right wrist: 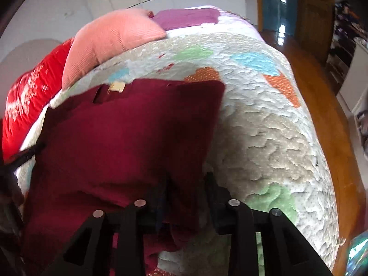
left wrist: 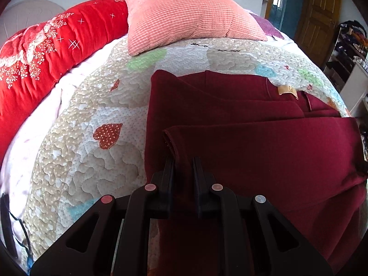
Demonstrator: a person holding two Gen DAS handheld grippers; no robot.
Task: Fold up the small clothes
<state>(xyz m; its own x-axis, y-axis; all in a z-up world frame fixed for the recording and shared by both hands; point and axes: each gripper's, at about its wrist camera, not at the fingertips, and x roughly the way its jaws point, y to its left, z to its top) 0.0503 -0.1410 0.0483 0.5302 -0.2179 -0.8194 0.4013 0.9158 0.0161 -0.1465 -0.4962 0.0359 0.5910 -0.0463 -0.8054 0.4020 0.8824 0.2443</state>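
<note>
Between both grippers' jaws on the quilt (left wrist: 76,142) hangs maroon garment (left wrist: 264,151)

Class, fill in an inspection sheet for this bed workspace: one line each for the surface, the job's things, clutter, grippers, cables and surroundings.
Surface: quilted bedspread with heart patches, lying flat.
Job's things: dark red garment, partly folded, tan label facing up.
Clutter: pink cushion, red floral quilt and purple cloth at the far end.
Grippers: left gripper shut on a folded edge of the garment; right gripper has garment cloth between its fingers, contact unclear through blur.
Cables: black cable at the bed's left edge.
Surroundings: wooden door, wooden floor, cluttered shelves.
</note>
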